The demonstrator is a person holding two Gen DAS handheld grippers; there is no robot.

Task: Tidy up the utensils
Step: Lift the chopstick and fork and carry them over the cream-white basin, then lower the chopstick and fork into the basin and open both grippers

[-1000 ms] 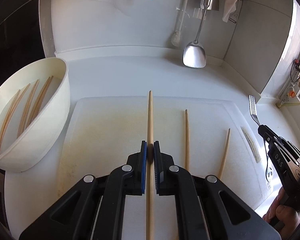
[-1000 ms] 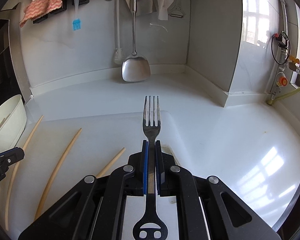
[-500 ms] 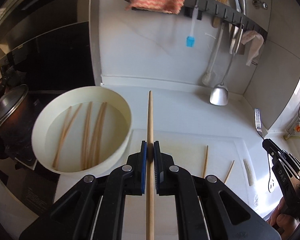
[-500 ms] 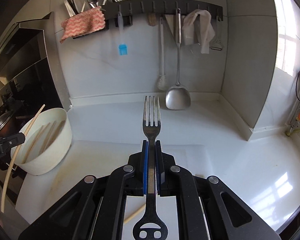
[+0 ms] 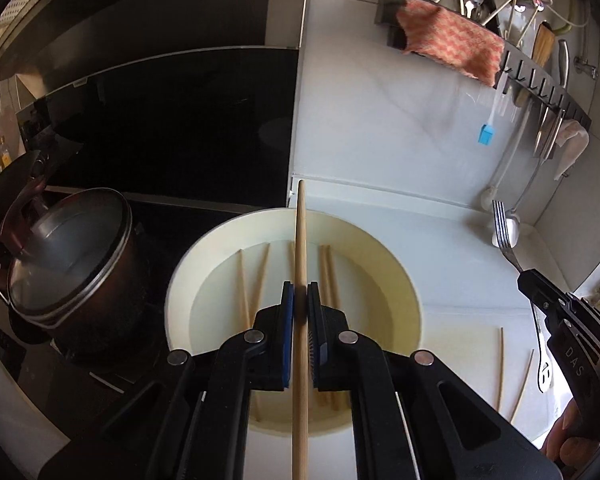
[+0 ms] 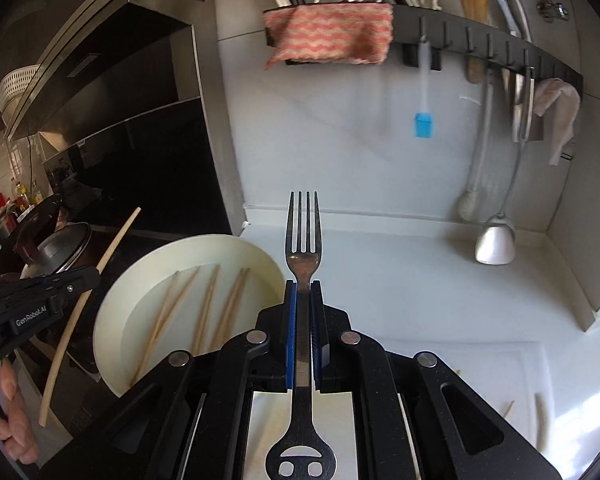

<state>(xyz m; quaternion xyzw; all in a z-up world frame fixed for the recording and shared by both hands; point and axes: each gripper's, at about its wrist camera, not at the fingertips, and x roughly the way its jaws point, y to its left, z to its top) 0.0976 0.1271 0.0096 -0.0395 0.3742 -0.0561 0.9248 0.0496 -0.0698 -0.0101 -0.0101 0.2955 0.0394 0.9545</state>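
A home kitchen: a lidded pot (image 5: 66, 256) on a black stove, utensil rack (image 6: 480, 46) (cloth draped) above a white counter (image 6: 420, 280).

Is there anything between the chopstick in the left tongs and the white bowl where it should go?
Nothing visible. The chopstick, shut in the left tongs, hangs over the open bowl; only other chopsticks lie flat inside.

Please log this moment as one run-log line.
left gripper: shut on chopstick | right gripper: shut on fork | over bowl
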